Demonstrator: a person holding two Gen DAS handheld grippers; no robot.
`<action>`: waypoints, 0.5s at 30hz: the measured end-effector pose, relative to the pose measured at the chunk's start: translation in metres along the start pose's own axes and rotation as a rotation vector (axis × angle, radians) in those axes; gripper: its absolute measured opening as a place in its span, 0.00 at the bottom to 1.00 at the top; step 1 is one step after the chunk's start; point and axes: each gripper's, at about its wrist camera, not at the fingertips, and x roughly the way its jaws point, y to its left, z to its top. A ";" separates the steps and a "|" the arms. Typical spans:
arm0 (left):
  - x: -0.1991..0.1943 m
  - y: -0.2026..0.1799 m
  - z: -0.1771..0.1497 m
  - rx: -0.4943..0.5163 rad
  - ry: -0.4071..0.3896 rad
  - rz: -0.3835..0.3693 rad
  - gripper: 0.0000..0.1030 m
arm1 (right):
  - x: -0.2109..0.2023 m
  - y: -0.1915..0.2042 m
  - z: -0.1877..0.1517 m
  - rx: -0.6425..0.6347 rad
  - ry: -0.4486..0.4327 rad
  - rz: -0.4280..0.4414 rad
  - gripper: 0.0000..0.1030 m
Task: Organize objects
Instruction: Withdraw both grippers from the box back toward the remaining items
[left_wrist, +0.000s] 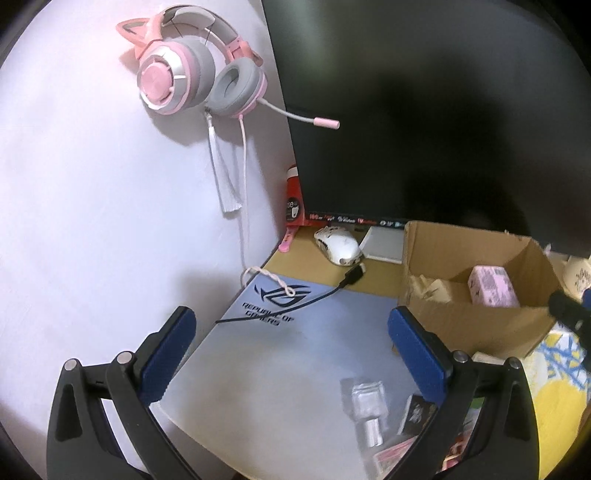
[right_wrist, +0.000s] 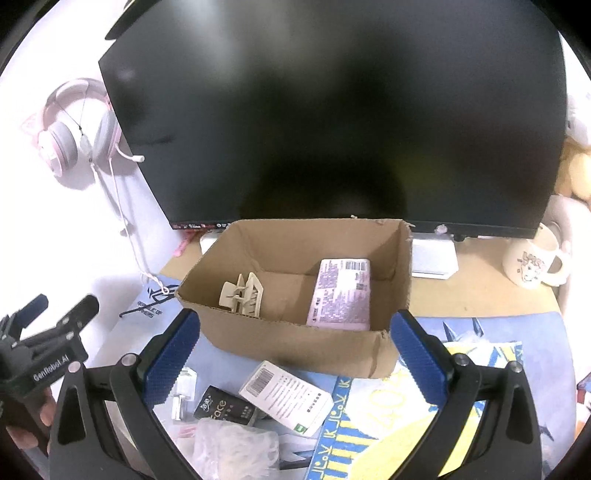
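nearest the lens in the right wrist view, the right tongs (right_wrist: 295, 354) are seen spread wide with nothing held between the blue pads; a clear plastic bag (right_wrist: 236, 450), a small glass bottle (right_wrist: 183, 391), a black packet (right_wrist: 225, 408) and a white barcoded box (right_wrist: 286, 397) are laid on the surface just below them. a cardboard box (right_wrist: 295, 332) is set open-topped beyond these, in front of a dark monitor (right_wrist: 332, 110); a beige hair claw clip (right_wrist: 242, 293) and a pink labelled pack (right_wrist: 341, 293) are contained in it, apart from each other. a cream mug (right_wrist: 532, 264) is stood to the right. the left tongs (left_wrist: 291, 347) are likewise held wide open and empty, above a grey printed mouse mat (left_wrist: 295, 354). a white mouse (left_wrist: 338, 247) is placed near the monitor's foot, and a pink cat-ear headset (left_wrist: 192, 74) is hung on the wall.
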 end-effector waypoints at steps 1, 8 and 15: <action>0.000 0.003 -0.004 -0.007 0.004 0.003 1.00 | -0.003 0.000 -0.003 -0.001 -0.005 -0.001 1.00; 0.000 0.018 -0.033 -0.081 0.030 -0.037 1.00 | -0.010 0.006 -0.022 -0.020 -0.024 -0.016 1.00; -0.003 0.028 -0.052 -0.152 0.022 -0.047 1.00 | -0.011 0.029 -0.033 -0.113 -0.053 -0.004 1.00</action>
